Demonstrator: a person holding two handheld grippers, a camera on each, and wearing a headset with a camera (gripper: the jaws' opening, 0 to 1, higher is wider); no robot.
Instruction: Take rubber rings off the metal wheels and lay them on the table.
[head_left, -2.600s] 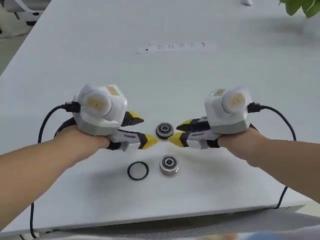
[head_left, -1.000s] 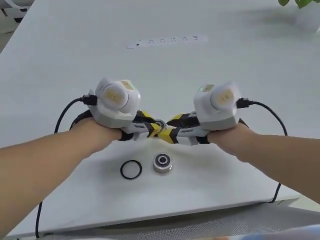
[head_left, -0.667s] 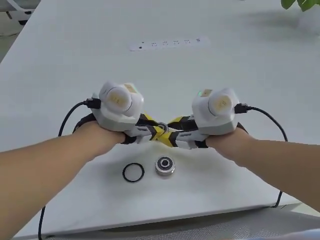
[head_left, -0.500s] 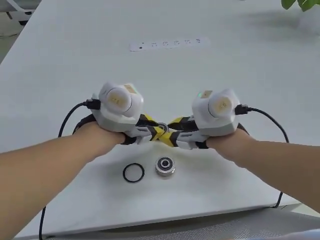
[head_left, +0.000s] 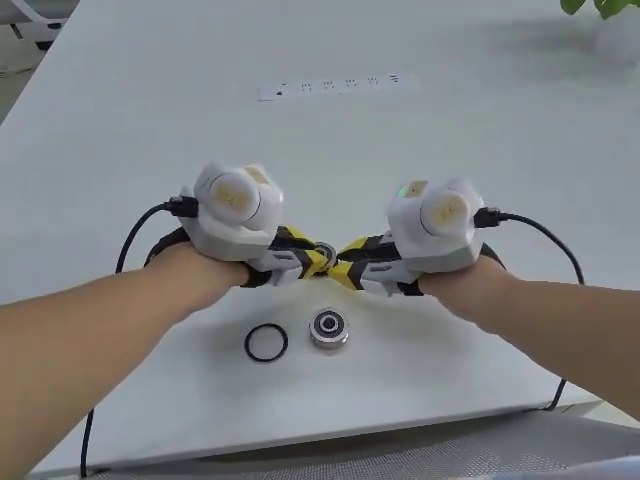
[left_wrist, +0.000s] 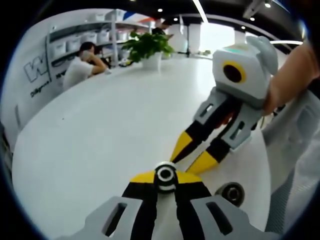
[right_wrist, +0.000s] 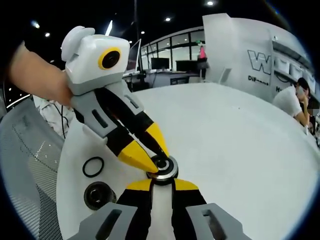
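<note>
A metal wheel (head_left: 323, 252) with its black rubber ring on is held just above the white table (head_left: 420, 130), between the two grippers. My left gripper (left_wrist: 165, 179) is shut on that wheel (left_wrist: 165, 173). From the other side my right gripper (right_wrist: 163, 184) meets the wheel (right_wrist: 163, 168), its jaws drawn close on the rim. In the head view the left gripper (head_left: 312, 260) and right gripper (head_left: 340, 270) touch tip to tip. A bare wheel (head_left: 329, 328) and a loose black ring (head_left: 266, 342) lie on the table nearer me.
A white power strip (head_left: 335, 85) lies far back on the table. Black cables (head_left: 135, 245) trail from both grippers. The table's front edge (head_left: 330, 425) runs close below the loose ring. A potted plant (left_wrist: 147, 47) stands at the far end.
Both grippers have come together from open and apart onto the far wheel, which has left the table. Over the last second they have hardly moved.
</note>
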